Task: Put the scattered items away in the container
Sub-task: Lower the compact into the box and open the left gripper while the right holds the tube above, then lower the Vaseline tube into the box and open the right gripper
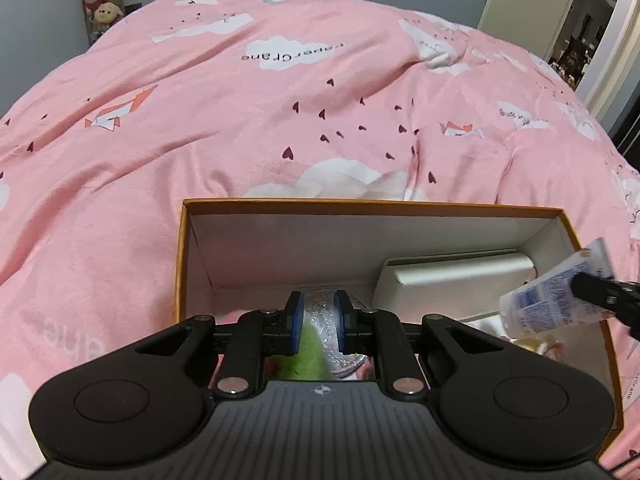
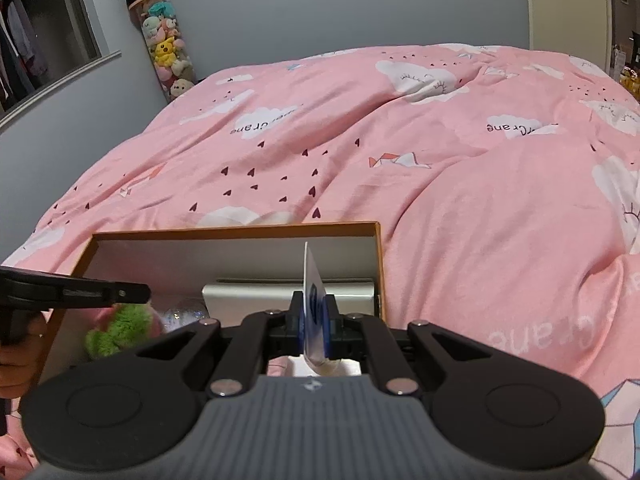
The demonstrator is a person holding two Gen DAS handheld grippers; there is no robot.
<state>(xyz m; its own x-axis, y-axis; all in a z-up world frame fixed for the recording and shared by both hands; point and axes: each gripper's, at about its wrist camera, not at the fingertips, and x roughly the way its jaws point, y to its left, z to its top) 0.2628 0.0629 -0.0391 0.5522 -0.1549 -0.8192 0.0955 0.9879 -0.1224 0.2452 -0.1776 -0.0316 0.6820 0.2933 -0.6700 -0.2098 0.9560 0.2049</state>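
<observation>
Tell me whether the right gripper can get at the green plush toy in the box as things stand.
Probably not yet. The right gripper is shut on a white tube, so its jaws are occupied, and the left gripper sits over the green plush toy inside the box.

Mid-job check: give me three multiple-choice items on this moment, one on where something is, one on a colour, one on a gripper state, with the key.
1. Where is the silver rectangular case?
A. on the duvet
B. inside the orange-rimmed cardboard box, at its far right
C. in the left gripper

2. What colour is the fuzzy plush toy in the box?
A. green
B. red
C. black

3. What is the right gripper doing?
A. hanging open
B. shut on nothing
C. shut on a white-and-blue squeeze tube

Key: B, the case lies against the far wall; A, green fur shows; C, both pads press the tube.
</observation>
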